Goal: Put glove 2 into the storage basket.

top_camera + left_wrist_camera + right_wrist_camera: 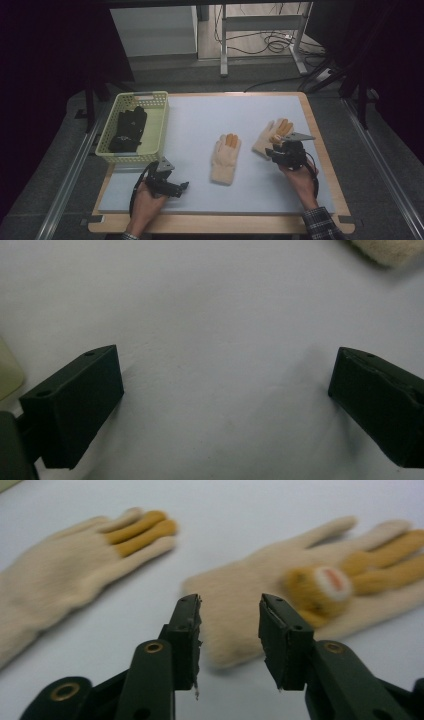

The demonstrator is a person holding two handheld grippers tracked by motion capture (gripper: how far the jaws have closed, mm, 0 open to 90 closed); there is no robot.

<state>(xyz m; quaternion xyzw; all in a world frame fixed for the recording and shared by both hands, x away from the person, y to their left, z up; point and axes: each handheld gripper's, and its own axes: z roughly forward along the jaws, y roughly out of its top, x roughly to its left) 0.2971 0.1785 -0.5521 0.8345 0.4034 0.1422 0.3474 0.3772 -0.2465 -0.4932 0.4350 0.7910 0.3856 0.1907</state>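
Note:
Two cream knit gloves with orange fingers lie flat on the white mat. One glove point(225, 159) point(75, 575) lies at the middle, the other point(270, 136) point(260, 590) to its right, with an orange animal patch point(320, 590) on its back. My right gripper point(272, 151) point(230, 630) hovers just short of the right glove's cuff, jaws open, nothing between them. At the mat's near left my left gripper point(182, 186) point(225, 390) is open wide over bare mat. A corner of the middle glove point(390, 250) peeks in at the top right of the left gripper view.
A pale yellow plastic basket point(157, 130) point(7, 372) stands at the table's left and holds black gloves point(129, 129). The white mat point(200, 120) covers most of the wooden table. Beyond the far edge are a floor with cables and a metal stand's legs.

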